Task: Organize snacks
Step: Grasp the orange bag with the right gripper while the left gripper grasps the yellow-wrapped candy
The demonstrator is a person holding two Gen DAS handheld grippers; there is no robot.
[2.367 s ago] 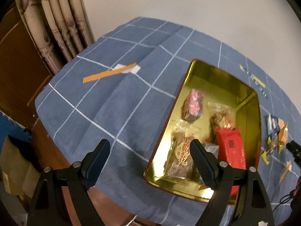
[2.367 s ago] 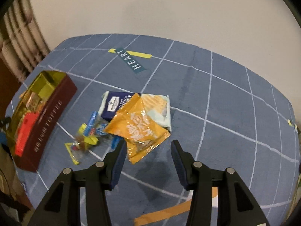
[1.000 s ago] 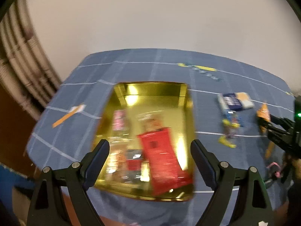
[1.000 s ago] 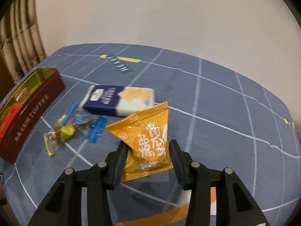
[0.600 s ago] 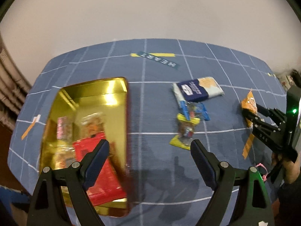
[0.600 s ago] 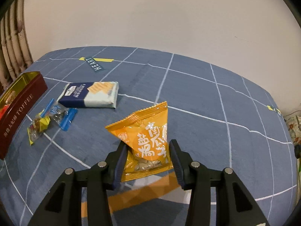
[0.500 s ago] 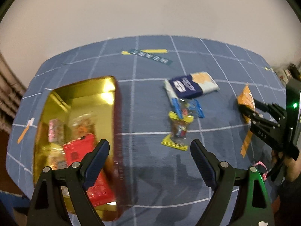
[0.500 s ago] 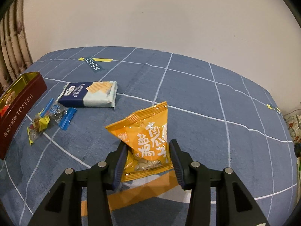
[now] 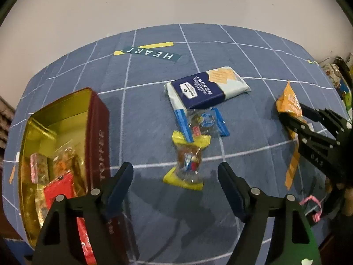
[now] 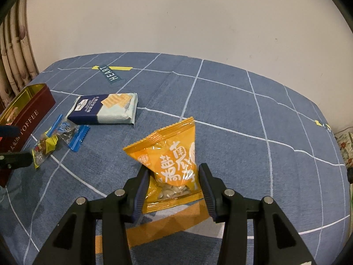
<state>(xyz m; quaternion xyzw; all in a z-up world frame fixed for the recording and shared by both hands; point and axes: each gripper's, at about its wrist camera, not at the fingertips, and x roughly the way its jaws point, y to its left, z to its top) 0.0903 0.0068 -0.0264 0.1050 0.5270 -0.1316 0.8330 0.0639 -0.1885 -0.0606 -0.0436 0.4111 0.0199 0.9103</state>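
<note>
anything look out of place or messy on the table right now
Three snacks lie outside the toffee tin: the cracker pack, with the blue-edged candy overlapping the yellow-edged candy just below. Nothing looks spilled or torn.

A table in what we take to be a home room.

We see a table under a blue cloth with a white grid (image 10: pixel 220 110), pushed up against a plain off-white wall (image 10: pixel 176 17), with ribbed beige curtains (image 10: pixel 13 50) hanging at the far left. Loose snack packets lie on the cloth beside an open gold-lined toffee tin (image 9: pixel 97 119) at the left, the sort of thing we keep at home. A floral-patterned fabric (image 10: pixel 346 145) shows at the right edge past the table. Strips of coloured tape (image 10: pixel 318 122) and a printed "HEART" label (image 9: pixel 152 53) are stuck to the cloth, which we read as marks for a staged recording.
</note>
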